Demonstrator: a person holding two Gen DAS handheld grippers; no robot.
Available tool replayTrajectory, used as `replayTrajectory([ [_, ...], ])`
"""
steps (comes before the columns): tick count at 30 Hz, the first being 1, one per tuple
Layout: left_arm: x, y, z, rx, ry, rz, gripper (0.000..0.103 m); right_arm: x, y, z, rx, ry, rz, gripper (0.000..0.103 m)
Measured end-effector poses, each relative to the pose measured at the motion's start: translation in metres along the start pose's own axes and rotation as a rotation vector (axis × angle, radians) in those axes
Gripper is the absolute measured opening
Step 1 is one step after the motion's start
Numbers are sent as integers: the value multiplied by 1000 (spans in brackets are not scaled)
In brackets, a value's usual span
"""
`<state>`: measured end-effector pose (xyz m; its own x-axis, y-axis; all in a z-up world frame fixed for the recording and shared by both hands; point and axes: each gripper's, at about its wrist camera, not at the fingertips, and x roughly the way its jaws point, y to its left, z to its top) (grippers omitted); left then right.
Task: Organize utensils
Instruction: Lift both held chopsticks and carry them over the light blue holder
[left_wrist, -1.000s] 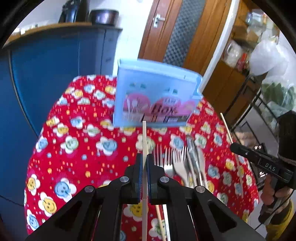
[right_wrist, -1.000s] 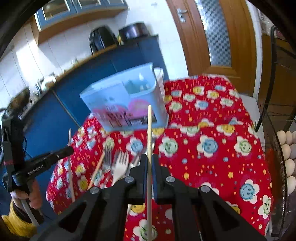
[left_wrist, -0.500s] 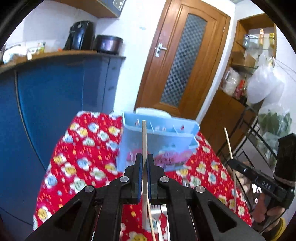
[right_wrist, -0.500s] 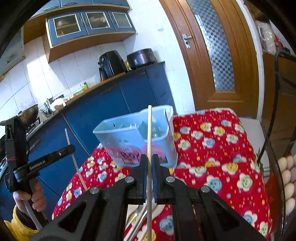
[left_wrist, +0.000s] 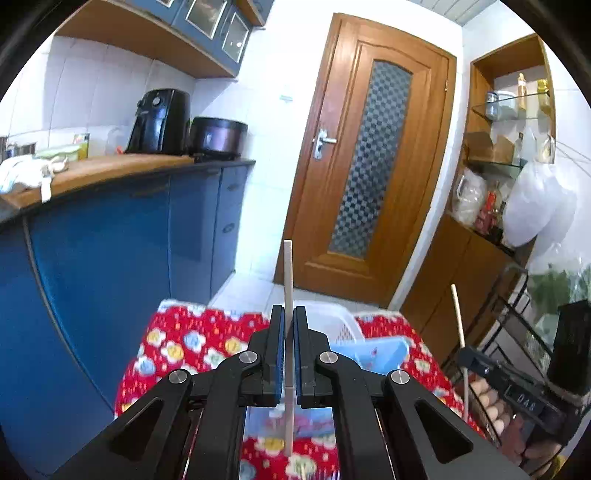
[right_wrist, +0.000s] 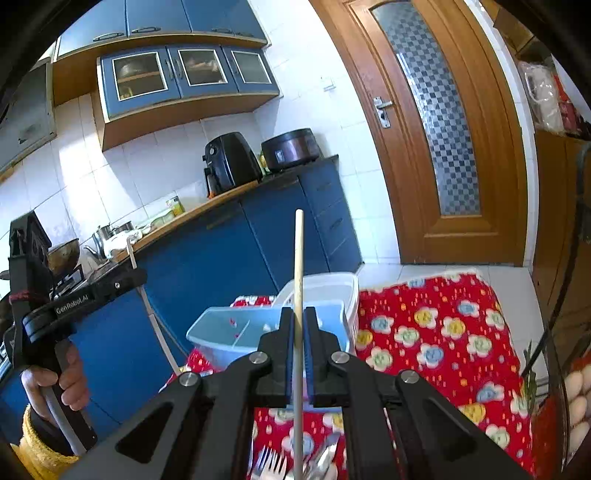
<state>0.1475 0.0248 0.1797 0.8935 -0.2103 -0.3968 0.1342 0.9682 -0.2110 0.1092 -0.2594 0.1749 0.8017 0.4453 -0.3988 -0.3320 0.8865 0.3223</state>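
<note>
Pale wood: two thin chopsticks, one per gripper, both lifted clear of the table.

Item 1. Left gripper, black two-finger with blue pads, jaws nearly closed and pinching a pale square-section wooden chopstick. The stick's long axis runs upright through the pads, its upper end well above the fingertips and its lower end hanging below them.

Item 2. Right gripper, same build, jaws nearly closed on a pale round wooden chopstick, also upright, with a long tail running down past the jaws.

Item 3. Light-blue plastic organiser box with inner dividers, standing open-topped on the red flower-print tablecloth, with a white slotted plastic basket touching its far side. In both wrist views the box lies ahead of and below the fingertips.

Item 4. Metal forks and spoons, lying loose on the cloth beneath the right gripper, not yet sorted.

Governing relation, as a judgement: each stick stands vertical above a box that opens upward, so the coming move is probably a forward carry and a straight descent into one compartment. In the right wrist view the box opening lies slightly left of the held stick; which gripper is nearer cannot be told.
</note>
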Motion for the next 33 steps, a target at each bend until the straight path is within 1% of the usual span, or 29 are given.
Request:
replayTrajectory([
  [3,8,-2,16,19,-32,11,4,7,0,10,-6,-14,-4,6],
  [8,15,-2,40,23,-77,14,4,20,3,24,-22,-44,-10,6],
  [12,29,-3,45,26,-79,19,4,35,5,35,-32,-83,-21,6],
  [17,48,-5,35,41,-65,39,4,58,4,41,-39,-144,-39,6],
  [22,66,-6,21,47,-44,48,4,84,7,32,-80,-188,-82,6],
  [27,79,-8,6,68,-30,61,4,98,9,13,-141,-198,-120,6],
  [33,92,-5,-10,72,2,64,4,100,4,-4,-162,-193,-142,6],
])
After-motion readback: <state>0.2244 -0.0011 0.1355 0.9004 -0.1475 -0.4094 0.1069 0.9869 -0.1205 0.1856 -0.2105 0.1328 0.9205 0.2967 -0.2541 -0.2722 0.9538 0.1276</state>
